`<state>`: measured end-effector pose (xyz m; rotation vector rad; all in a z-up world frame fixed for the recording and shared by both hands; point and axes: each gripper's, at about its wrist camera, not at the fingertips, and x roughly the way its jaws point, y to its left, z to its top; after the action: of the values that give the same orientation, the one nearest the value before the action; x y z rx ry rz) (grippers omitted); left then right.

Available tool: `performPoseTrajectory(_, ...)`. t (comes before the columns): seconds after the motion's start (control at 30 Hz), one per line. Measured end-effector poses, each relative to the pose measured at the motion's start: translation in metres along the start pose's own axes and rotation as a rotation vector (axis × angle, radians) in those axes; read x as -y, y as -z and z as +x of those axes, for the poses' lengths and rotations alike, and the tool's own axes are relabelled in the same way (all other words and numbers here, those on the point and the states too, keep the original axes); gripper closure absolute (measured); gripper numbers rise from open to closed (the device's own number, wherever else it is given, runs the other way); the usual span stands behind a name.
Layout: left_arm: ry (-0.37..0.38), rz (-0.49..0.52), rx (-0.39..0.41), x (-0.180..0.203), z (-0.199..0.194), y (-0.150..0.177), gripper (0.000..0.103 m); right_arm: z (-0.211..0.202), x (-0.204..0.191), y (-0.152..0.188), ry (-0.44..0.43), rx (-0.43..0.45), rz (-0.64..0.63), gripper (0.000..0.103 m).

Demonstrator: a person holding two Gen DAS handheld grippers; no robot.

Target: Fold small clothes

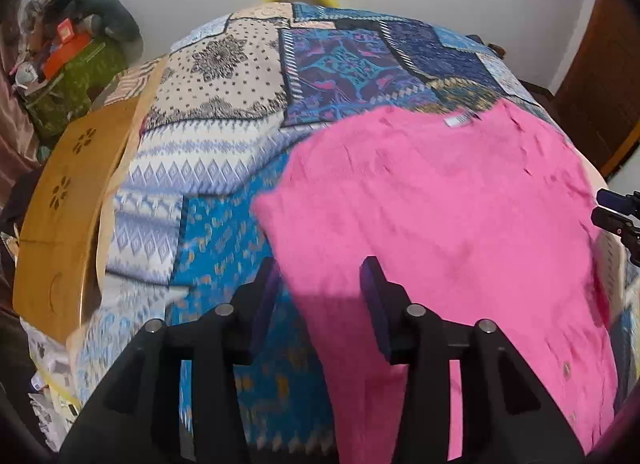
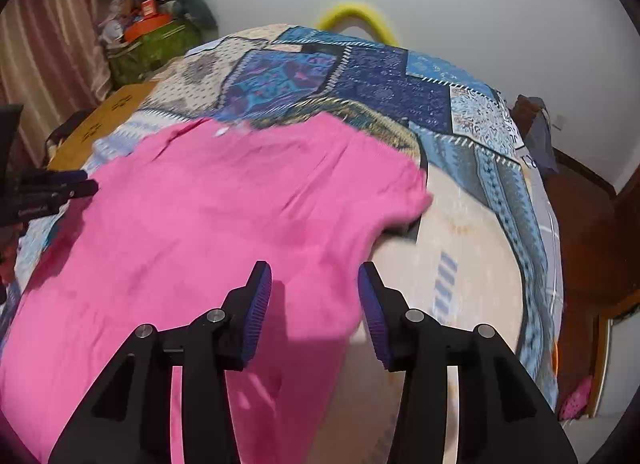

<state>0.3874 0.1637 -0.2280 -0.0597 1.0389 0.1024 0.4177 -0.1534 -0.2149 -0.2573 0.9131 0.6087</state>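
- Around you: a wooden board (image 1: 60,200) with flower cut-outs leans at the left edge of the bed, and beyond it a green bag (image 2: 154,46) is piled with an orange box and bundled cloth.
- A yellow ring (image 2: 356,14) stands behind the far edge of the bed, against the white wall.
- Dark clothing (image 2: 536,132) hangs at the bed's right side, next to brown wooden furniture; a pink slipper (image 2: 576,398) lies on the floor below.
- A pinkish curtain (image 2: 48,44) covers the left wall.
- Your surface is a blue and cream patchwork sheet (image 1: 224,104) over the bed.
- The shirt (image 1: 440,204), pink, lies spread flat on the sheet, its neck label at the far end and its sleeves out to either side.
- Your left gripper (image 1: 320,284) is spread wide, holding nothing, poised over the shirt's left edge.
- Your right gripper (image 2: 316,288) is likewise spread and empty, over the shirt's right edge below the sleeve.
- Both frames are slightly blurred.
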Motion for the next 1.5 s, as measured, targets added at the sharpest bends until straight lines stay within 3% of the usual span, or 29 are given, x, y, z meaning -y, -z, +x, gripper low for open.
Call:
performPoseTrajectory(0.23, 0.058, -0.004, -0.021, 0.009, -0.054, 0.056, 0.05, -0.052, -0.016, 0.041, -0.048, 0.009, -0.006, 0.053)
performPoseTrajectory(0.43, 0.11, -0.005, -0.061, 0.018, -0.087, 0.111, 0.049, -0.082, -0.026, 0.089, -0.07, -0.016, 0.004, 0.044)
performPoseTrajectory(0.63, 0.169, -0.033, -0.107, 0.025, -0.102, 0.156, 0.048, -0.08, -0.029, 0.133, -0.096, -0.077, 0.034, 0.044)
performPoseTrajectory(0.77, 0.176, -0.033, -0.052, 0.028, -0.114, 0.175, 0.048, -0.063, -0.03, 0.157, -0.132, -0.149, 0.068, 0.044)
performPoseTrajectory(0.8, 0.188, -0.031, -0.043, 0.029, -0.116, 0.178, 0.053, -0.059, -0.03, 0.161, -0.145, -0.153, 0.078, 0.044)
performPoseTrajectory(0.83, 0.194, -0.021, -0.035, 0.031, -0.117, 0.18, 0.061, -0.057, -0.028, 0.16, -0.16, -0.144, 0.098, 0.048)
performPoseTrajectory(0.87, 0.204, -0.001, -0.025, 0.035, -0.118, 0.181, 0.084, -0.055, -0.025, 0.159, -0.187, -0.145, 0.118, 0.054)
performPoseTrajectory(0.9, 0.214, 0.01, -0.026, 0.037, -0.118, 0.18, 0.099, -0.054, -0.024, 0.157, -0.218, -0.15, 0.132, 0.068)
performPoseTrajectory(0.93, 0.217, 0.014, -0.027, 0.039, -0.118, 0.177, 0.099, -0.054, -0.023, 0.155, -0.236, -0.151, 0.143, 0.081)
performPoseTrajectory(1.0, 0.214, 0.022, -0.023, 0.039, -0.115, 0.17, 0.099, -0.052, -0.028, 0.147, -0.247, -0.154, 0.112, 0.095)
performPoseTrajectory(1.2, 0.128, 0.006, 0.014, 0.024, -0.1, 0.129, 0.099, -0.046, -0.048, 0.104, -0.169, -0.096, -0.02, 0.096)
performPoseTrajectory(1.27, 0.1, -0.024, 0.007, 0.016, -0.092, 0.115, 0.099, -0.047, -0.048, 0.095, -0.143, -0.054, 0.003, 0.095)
performPoseTrajectory(1.33, 0.12, -0.046, -0.031, 0.012, -0.088, 0.108, 0.098, -0.047, -0.044, 0.083, -0.113, -0.032, 0.051, 0.089)
performPoseTrajectory(1.4, 0.137, -0.062, -0.051, 0.011, -0.093, 0.111, 0.093, -0.05, -0.043, 0.081, -0.132, -0.044, 0.085, 0.077)
performPoseTrajectory(1.43, 0.143, -0.061, -0.05, 0.011, -0.097, 0.114, 0.09, -0.053, -0.043, 0.083, -0.143, -0.045, 0.092, 0.066)
performPoseTrajectory(1.5, 0.142, -0.036, -0.044, 0.014, -0.108, 0.126, 0.072, -0.063, -0.047, 0.094, -0.142, -0.041, 0.076, 0.058)
